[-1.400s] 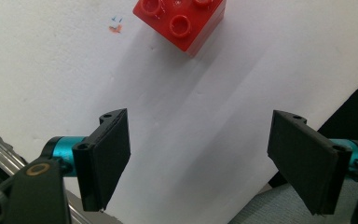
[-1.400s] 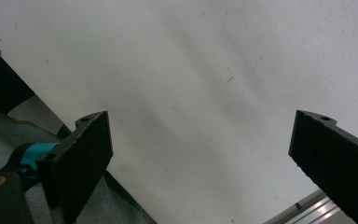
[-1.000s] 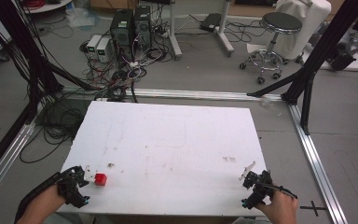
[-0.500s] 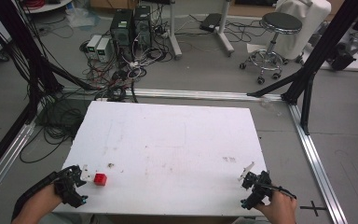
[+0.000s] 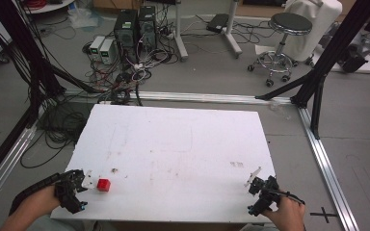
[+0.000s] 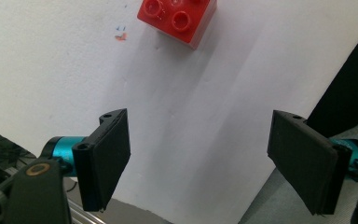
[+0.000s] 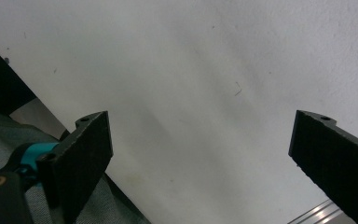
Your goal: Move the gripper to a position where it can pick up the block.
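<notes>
The person's left hand (image 5: 33,204) came in at the near left corner of the desk (image 5: 183,144), forearm angled in from the bottom edge, holding the left tongs (image 5: 79,185) low over the white surface and pointed to the right, toward a red brick (image 5: 104,185). In the left gripper view those tongs (image 6: 198,158) stood wide apart, nothing between the flat black pads (image 6: 109,156), with teal fittings behind each one. The red brick (image 6: 177,18) lay on the desk just ahead of them, apart from both jaws: a small glossy plastic block, squarish, with round studs on top. A tiny red and blue mark (image 6: 120,33) sat on the surface beside it.

The right hand (image 5: 284,216) held the right tongs (image 5: 260,192) at the near right corner, tilted forward and toward the left, a thin cable trailing off behind. In the right gripper view these tongs (image 7: 200,163) were also spread wide and empty, their pads (image 7: 81,156) matte black and faintly grainy, over bare white board.

The desk was a flat white rectangular panel, matte, with faint scuffs and brownish smudges. It stood inside a frame of aluminium rails (image 5: 323,159) on a grey floor. Beyond the far edge lay tangled black cables (image 5: 120,82), two dark computer towers (image 5: 135,26) and a round stool (image 5: 284,43) on castors with chromed legs.
</notes>
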`<state>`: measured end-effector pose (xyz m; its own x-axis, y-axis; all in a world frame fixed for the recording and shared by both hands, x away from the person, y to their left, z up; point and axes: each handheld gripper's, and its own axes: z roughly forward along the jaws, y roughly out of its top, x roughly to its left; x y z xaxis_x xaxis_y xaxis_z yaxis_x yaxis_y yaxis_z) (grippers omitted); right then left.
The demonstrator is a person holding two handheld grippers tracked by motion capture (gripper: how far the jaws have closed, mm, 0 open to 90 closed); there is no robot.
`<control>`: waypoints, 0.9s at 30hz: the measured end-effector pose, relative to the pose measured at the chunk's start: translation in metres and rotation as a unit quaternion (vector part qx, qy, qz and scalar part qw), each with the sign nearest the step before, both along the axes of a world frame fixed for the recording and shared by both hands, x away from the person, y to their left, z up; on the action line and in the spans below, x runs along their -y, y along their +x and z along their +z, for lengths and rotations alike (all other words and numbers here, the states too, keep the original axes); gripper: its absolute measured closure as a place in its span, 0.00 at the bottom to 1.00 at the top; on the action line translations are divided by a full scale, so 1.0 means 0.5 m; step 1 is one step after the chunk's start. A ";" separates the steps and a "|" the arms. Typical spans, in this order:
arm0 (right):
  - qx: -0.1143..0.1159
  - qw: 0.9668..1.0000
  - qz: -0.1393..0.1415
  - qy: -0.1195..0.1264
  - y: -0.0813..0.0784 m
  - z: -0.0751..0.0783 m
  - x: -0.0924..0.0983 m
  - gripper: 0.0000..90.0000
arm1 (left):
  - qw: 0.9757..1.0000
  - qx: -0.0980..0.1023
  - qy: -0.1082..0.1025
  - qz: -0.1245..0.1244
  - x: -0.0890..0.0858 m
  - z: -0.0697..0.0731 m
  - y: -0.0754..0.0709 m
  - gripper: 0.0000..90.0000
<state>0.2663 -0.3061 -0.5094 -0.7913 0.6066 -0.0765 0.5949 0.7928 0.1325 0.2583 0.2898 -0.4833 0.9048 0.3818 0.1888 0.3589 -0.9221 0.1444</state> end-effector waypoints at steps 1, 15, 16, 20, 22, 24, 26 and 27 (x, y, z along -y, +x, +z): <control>0.000 1.000 0.000 0.000 0.000 0.000 0.000 0.06 | 1.000 0.000 0.000 0.000 0.000 0.000 0.000 0.24; 0.002 1.000 0.002 0.004 0.000 -0.002 0.001 0.06 | 0.996 -0.013 0.016 -0.082 0.003 0.011 0.034 0.24; 0.003 1.000 0.003 0.005 0.000 -0.002 0.002 0.06 | 0.996 -0.014 0.020 -0.091 0.005 0.013 0.038 0.24; 0.006 1.000 0.002 0.009 0.000 0.000 0.003 0.06 | 0.993 -0.013 0.024 -0.113 0.011 0.019 0.048 0.24; 0.006 1.000 0.002 0.009 -0.001 0.000 0.004 0.06 | 0.991 -0.018 0.023 -0.131 0.012 0.021 0.053 0.24; 0.005 1.000 0.000 0.010 -0.001 0.000 0.004 0.06 | 0.989 -0.011 0.025 -0.143 0.012 0.023 0.057 0.24; 0.005 1.000 0.001 0.011 -0.001 -0.001 0.005 0.06 | 0.988 -0.009 0.029 -0.148 0.012 0.024 0.063 0.24; 0.005 1.000 0.001 0.010 -0.001 -0.001 0.005 0.06 | 0.988 -0.013 0.028 -0.151 0.012 0.024 0.067 0.24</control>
